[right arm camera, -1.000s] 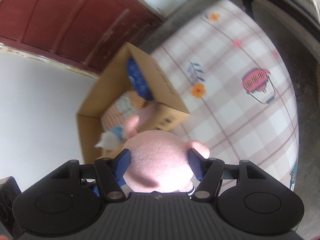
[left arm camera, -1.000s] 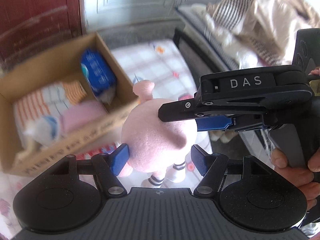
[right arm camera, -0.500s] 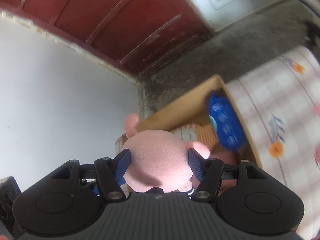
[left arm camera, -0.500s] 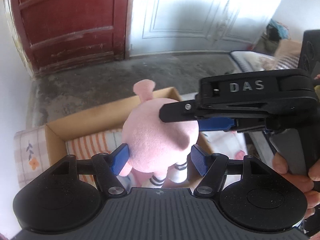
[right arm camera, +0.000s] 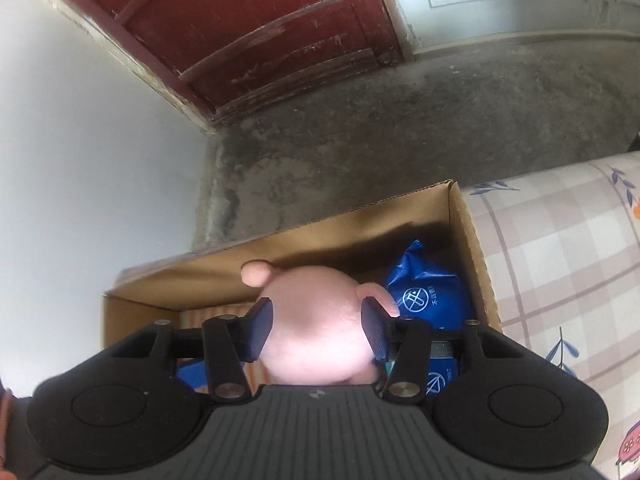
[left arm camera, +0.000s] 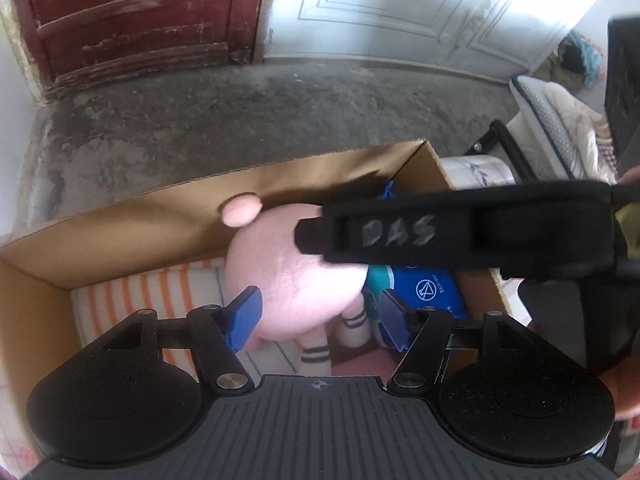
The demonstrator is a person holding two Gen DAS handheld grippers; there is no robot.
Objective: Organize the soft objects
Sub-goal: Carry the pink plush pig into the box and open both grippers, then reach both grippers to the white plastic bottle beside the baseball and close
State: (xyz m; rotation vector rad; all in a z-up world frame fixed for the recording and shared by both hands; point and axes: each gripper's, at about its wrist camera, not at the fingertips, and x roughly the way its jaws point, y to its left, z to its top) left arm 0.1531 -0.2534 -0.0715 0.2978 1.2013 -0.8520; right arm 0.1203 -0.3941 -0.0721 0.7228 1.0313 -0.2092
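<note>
The pink plush toy (right arm camera: 316,328) hangs at lower centre, directly above the open cardboard box (right arm camera: 474,240). The right gripper (right arm camera: 318,330) is closing, clamped on its body. The left gripper (left arm camera: 320,322) straddles it, closing slightly, right pad clear.

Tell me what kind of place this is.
Probably a room in a home, maybe a bedroom: a worn red door, bare concrete floor, and bedding on a frame beside a checked mat.
</note>
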